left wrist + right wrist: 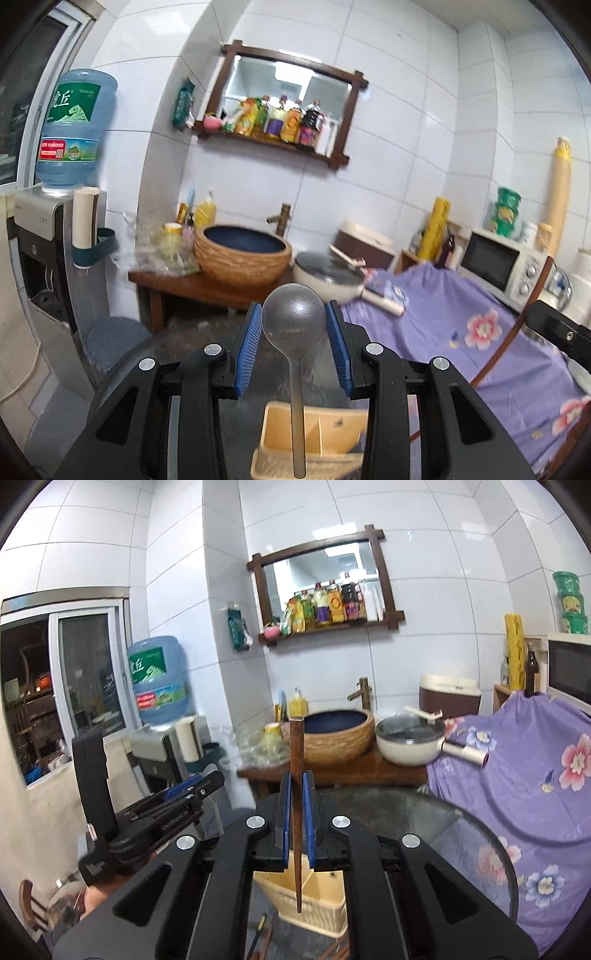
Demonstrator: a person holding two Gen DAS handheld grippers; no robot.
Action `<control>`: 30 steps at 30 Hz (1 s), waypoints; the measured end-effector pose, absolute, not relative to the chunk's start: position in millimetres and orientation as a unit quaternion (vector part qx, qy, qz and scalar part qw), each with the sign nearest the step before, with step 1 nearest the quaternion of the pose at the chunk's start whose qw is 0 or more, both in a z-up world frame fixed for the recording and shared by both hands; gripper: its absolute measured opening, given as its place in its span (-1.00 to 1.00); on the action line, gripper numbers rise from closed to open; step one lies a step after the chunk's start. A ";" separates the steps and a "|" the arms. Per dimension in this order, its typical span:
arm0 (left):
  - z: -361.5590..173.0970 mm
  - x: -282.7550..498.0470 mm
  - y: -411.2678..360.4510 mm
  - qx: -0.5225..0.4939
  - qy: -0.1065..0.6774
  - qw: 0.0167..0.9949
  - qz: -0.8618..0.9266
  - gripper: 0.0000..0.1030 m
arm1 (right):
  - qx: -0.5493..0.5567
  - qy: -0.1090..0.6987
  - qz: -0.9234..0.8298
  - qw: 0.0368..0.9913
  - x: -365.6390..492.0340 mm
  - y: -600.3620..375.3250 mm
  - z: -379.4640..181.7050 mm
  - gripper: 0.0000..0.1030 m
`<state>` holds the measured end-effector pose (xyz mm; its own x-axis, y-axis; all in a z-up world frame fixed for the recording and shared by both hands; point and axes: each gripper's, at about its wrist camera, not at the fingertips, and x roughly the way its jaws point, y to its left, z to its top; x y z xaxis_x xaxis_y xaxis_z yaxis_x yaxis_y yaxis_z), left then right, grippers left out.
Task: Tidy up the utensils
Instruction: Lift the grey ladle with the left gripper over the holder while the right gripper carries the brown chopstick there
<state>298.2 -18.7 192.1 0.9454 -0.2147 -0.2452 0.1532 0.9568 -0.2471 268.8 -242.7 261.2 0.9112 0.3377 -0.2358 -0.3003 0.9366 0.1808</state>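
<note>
Round glass worktop point(461, 834), dark-rimmed, with a purple floral cloth point(535, 775) draped just past its right edge. Beyond the far edge: a wooden stand carrying a woven-look basin point(340, 738) and a white lidded pot point(410, 744).

Cream utensil basket point(314, 901) with inner dividers sits on the worktop's near part, directly below both tongs. Loose chopsticks point(264, 936) lie on the glass just left of the basket, near the front edge.

Left tongs point(293, 334): blue pads partly apart, clamped on the sides of a grey translucent spoon point(293, 319). Bowl end up, handle hanging straight down, its tip over the basket's front compartment.

Right tongs point(295, 821): pads closed tight on one dark wooden chopstick point(296, 797). Held upright, thick end up, thin tip pointing down over the basket. Whether the tip touches the basket, I cannot tell.
</note>
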 end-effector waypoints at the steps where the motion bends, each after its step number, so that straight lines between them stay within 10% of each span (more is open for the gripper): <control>1: 191.9 301.9 -19.7 -0.115 0.133 0.980 -0.091 -0.32 | 0.067 0.129 0.160 0.976 272.5 -241.6 262.8 -0.86; 30: 81.0 336.7 -40.8 -0.079 0.160 0.980 -0.083 -0.32 | 0.054 0.194 0.102 0.974 327.7 -232.6 126.2 -0.86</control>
<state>336.7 -40.8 81.0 0.9350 -0.1885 -0.3003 0.1383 0.9738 -0.1807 327.7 -232.6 126.2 0.9040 0.2200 -0.3665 -0.1783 0.9733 0.1445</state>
